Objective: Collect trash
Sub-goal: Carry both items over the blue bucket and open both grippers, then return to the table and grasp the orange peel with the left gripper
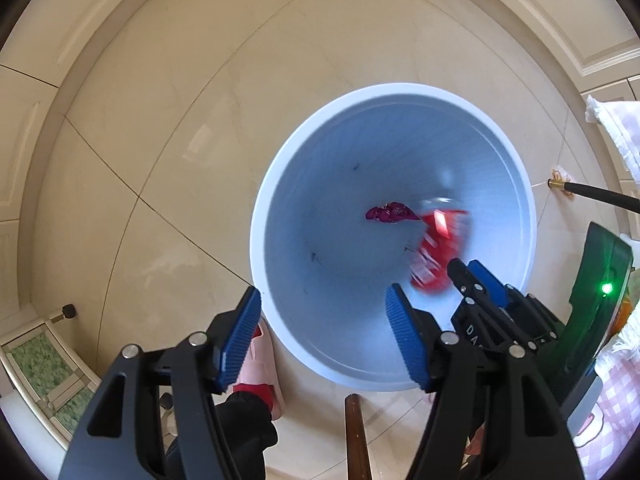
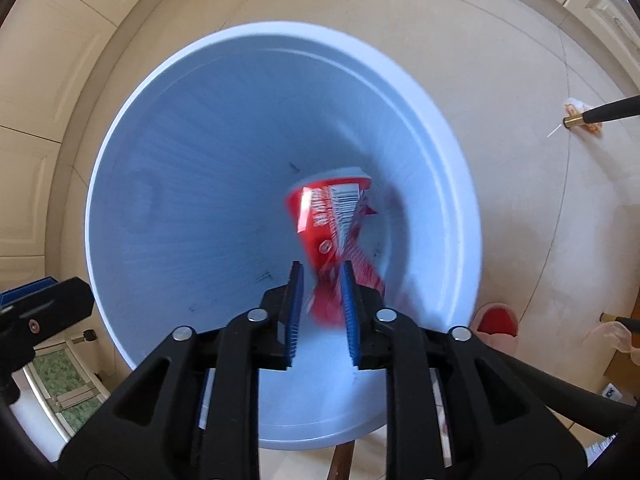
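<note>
Presently, can (image 2: 334, 224): light, thin-walled, dents easily; I'd grip mid-body. Right fingers (image 2: 322, 312) slightly apart around it, left fingers (image 1: 322, 336) wide, empty.

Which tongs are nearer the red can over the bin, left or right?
Right. The right tongs straddle the blurred red can above the white bin. The left tongs hang open and empty at the bin's near rim, off to the side.
</note>
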A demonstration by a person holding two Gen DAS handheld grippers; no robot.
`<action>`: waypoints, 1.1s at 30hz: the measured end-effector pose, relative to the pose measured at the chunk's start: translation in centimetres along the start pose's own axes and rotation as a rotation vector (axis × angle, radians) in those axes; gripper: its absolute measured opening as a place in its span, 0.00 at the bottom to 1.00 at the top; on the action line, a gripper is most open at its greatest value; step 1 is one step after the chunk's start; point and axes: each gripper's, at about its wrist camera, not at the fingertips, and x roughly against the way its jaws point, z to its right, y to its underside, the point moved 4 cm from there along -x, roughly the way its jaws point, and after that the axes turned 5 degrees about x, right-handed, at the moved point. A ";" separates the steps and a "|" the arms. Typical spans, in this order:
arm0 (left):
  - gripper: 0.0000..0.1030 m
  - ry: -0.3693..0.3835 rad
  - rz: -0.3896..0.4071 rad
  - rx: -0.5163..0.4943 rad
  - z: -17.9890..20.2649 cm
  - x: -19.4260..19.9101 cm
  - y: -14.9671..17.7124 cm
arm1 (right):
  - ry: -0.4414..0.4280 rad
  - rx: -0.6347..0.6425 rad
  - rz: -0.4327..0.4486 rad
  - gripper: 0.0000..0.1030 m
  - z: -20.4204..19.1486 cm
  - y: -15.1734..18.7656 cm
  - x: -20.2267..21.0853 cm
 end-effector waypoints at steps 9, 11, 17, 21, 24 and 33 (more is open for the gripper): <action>0.62 0.016 0.014 0.006 0.2 0.5 -0.1 | 0.023 0.030 0.036 0.23 0.2 0.9 3.6; 0.62 0.035 0.039 0.008 0.0 1.6 0.3 | 0.038 0.067 0.065 0.23 -0.5 0.8 5.9; 0.62 0.097 0.218 -0.031 -0.4 9.2 4.1 | 0.061 0.189 0.183 0.25 -3.8 2.4 15.1; 0.62 0.105 0.337 -0.019 -1.7 15.5 7.8 | 0.028 0.241 0.288 0.32 -6.4 4.2 22.5; 0.62 0.104 0.467 0.000 -3.3 21.9 10.7 | 0.010 0.264 0.404 0.47 -8.0 6.0 29.2; 0.69 0.247 0.895 -0.058 -2.0 42.0 21.2 | 0.054 0.297 0.827 0.56 -7.8 14.2 50.5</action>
